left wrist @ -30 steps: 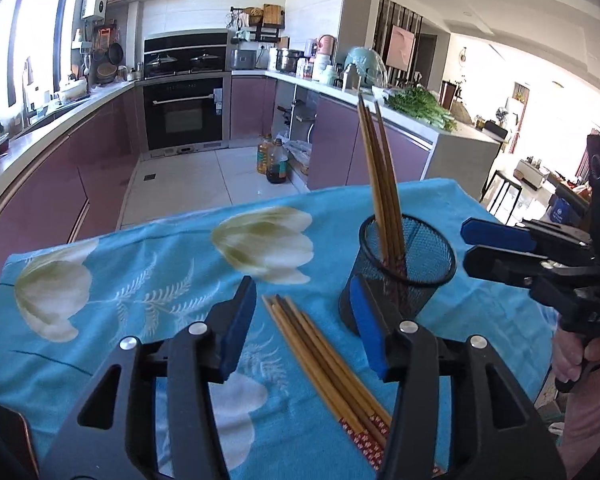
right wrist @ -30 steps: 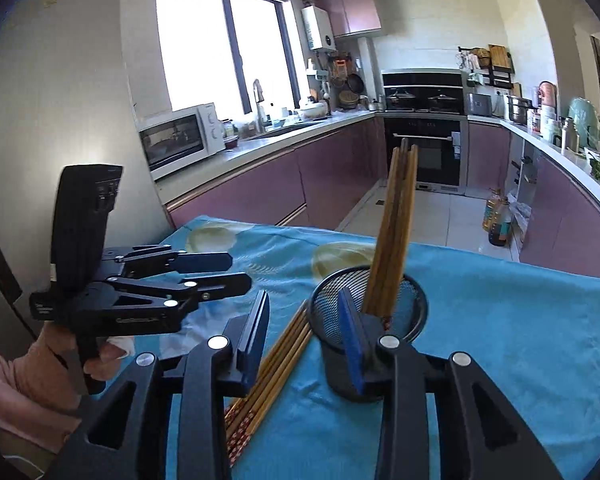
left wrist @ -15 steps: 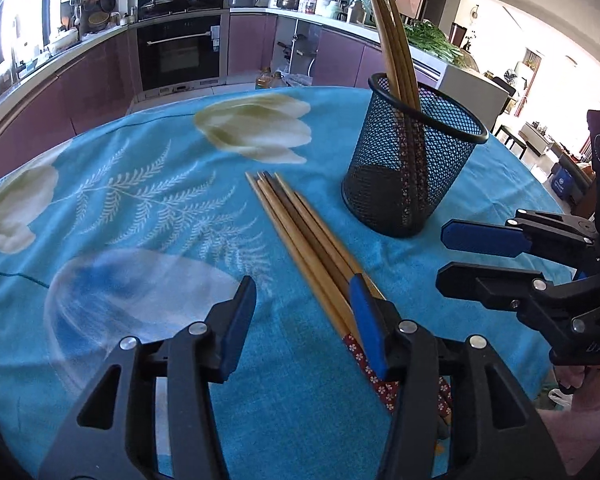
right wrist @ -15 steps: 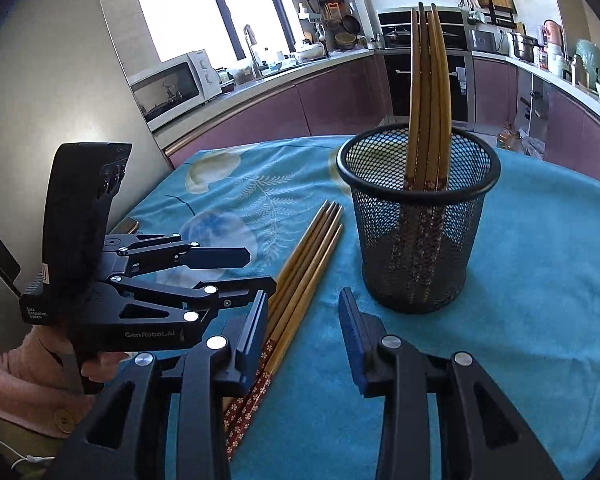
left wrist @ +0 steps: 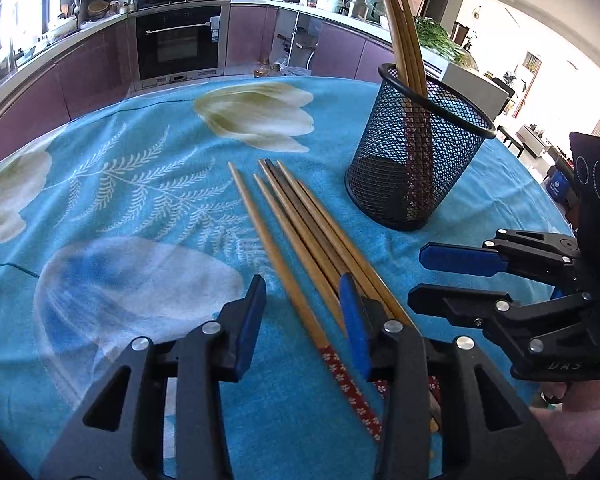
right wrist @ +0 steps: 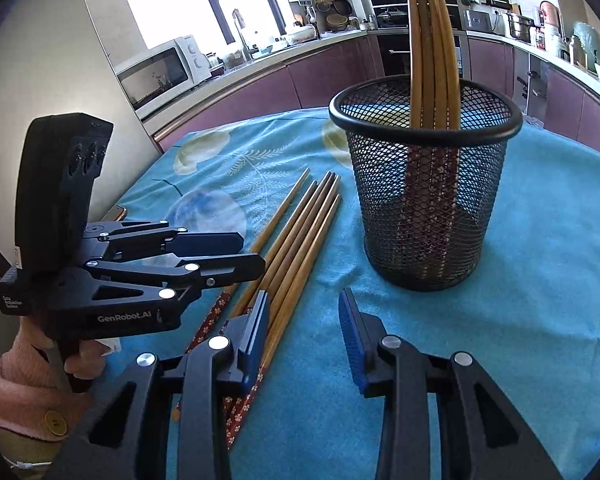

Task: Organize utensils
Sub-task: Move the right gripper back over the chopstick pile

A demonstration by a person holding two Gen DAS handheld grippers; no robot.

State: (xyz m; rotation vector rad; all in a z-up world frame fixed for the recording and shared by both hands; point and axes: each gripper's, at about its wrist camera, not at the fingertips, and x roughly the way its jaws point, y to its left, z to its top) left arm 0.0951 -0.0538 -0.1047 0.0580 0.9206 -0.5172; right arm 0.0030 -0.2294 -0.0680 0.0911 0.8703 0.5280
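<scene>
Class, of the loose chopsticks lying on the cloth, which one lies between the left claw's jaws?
The lone chopstick at the bundle's left edge, split off from the others; the left claw is closing around it.

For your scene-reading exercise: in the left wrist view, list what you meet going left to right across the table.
Left gripper, jaws closing around the leftmost chopstick → mesh holder → right gripper.

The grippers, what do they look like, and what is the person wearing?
Both are black plastic clamps with two fingers, silver screws and triangular cut-outs. The left gripper and the right gripper have blue ribbed pads inside the fingers. White lettering on the left gripper's side reads GenRobot.AI. A black box with round lenses stands on top. The person wears a fuzzy pink sleeve with a yellow button.
</scene>
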